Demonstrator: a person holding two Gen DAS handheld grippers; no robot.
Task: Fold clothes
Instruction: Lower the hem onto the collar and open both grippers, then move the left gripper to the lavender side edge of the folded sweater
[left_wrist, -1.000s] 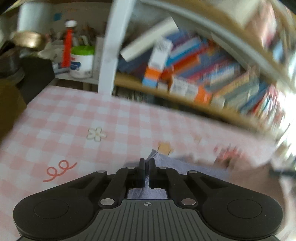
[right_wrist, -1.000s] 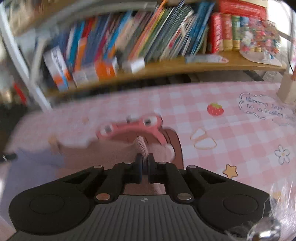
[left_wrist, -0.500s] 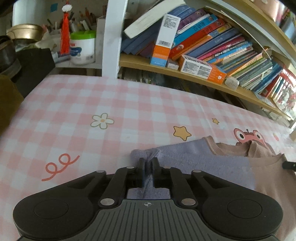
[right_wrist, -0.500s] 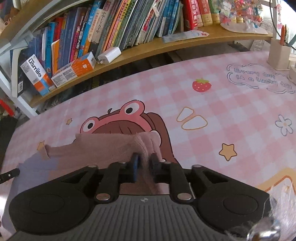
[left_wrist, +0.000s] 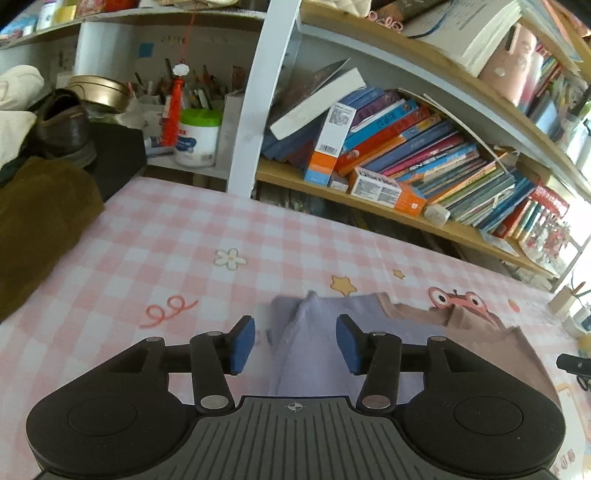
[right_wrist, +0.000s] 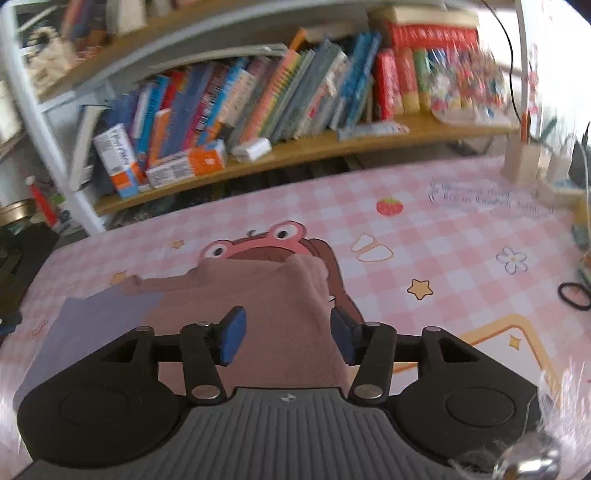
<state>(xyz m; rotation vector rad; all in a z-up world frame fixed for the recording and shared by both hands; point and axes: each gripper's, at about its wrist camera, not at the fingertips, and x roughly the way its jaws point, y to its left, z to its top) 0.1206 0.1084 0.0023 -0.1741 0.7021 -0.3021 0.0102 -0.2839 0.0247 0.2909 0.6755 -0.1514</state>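
1 garment, lilac + dusty-pink halves. 2 grippers: left gripper, right gripper. 1 pink check table cover. 1 brown shoe. 1 green-lid tub. 1 black hair tie. Books: approx 30+, blur, no exact count.
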